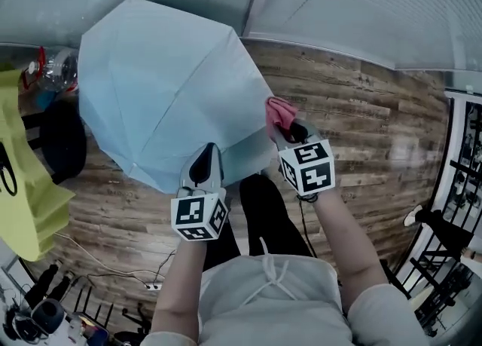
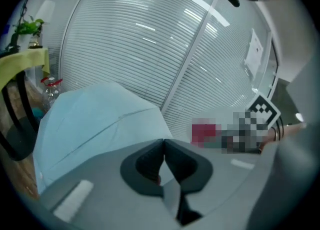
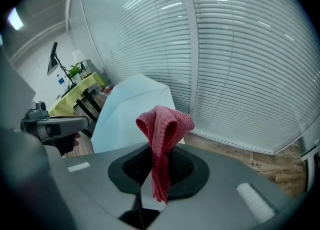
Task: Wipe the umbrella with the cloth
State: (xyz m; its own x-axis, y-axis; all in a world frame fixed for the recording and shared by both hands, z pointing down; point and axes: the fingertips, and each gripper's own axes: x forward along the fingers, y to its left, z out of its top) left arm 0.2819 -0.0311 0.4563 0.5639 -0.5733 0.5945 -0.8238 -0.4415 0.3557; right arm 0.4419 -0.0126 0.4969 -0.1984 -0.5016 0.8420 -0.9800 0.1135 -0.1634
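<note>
Your left gripper [image 1: 205, 160], jaws closed, seems to pinch the umbrella [image 1: 162, 88] rim to steady it, while your right gripper [image 1: 291, 133] clamps the bunched cloth [image 1: 278, 112], ready for wiping.

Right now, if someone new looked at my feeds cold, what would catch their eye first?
The big pale blue umbrella dominates, open and spread over the wooden floor at centre-left of the head view. Next is the red cloth pinched in the right tool beside the canopy's right edge. The left tool is shut on the canopy's near rim.
</note>
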